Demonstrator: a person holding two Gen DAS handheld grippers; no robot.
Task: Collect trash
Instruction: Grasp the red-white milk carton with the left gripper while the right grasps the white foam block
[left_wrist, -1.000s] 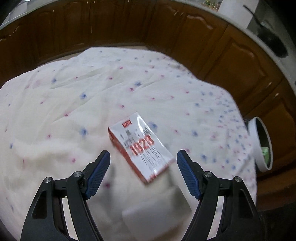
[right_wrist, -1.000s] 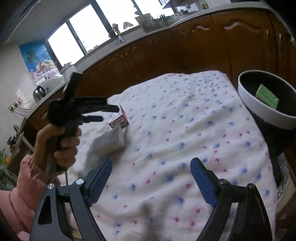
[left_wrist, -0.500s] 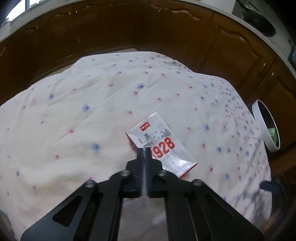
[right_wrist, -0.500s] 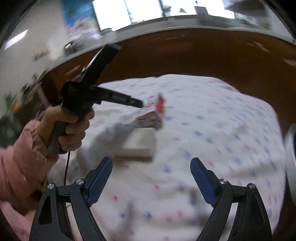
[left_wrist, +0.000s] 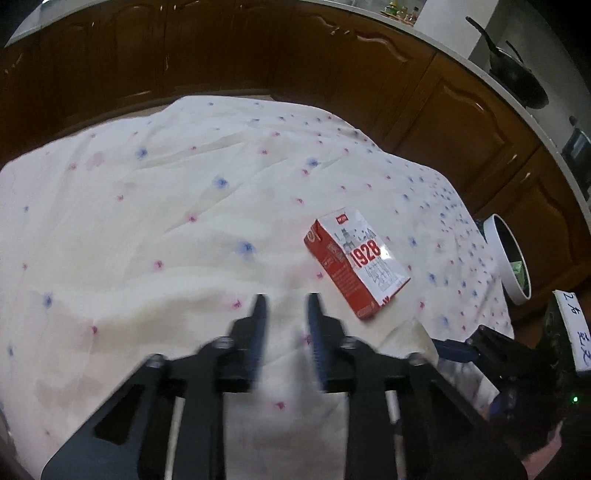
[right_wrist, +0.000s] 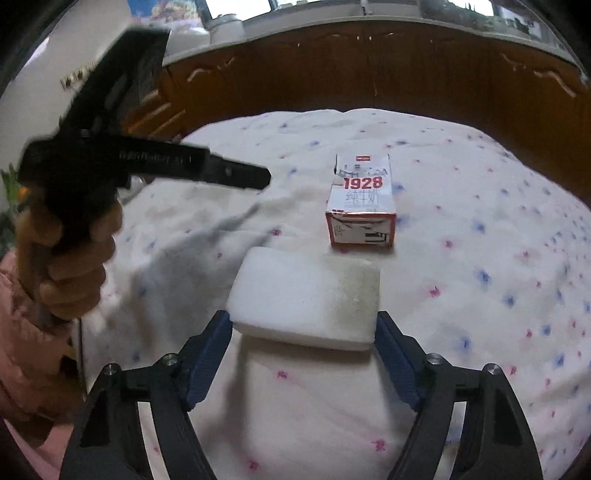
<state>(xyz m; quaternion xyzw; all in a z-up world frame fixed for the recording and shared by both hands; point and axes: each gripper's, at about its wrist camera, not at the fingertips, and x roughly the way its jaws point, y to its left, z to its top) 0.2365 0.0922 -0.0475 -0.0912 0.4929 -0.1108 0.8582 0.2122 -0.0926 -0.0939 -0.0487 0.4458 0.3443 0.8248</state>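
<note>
Dim window daylight, fisheye-bent edges, motion blur, soft shadows.

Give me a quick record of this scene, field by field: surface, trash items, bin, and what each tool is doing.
surface: dotted white cloth
trash 1: red and white 1928 carton, lying on cloth
trash 2: white foam block
bin: white-rimmed bin, beside the table
left tool: opening, nothing between its jaws
right tool: closing around the block
</note>
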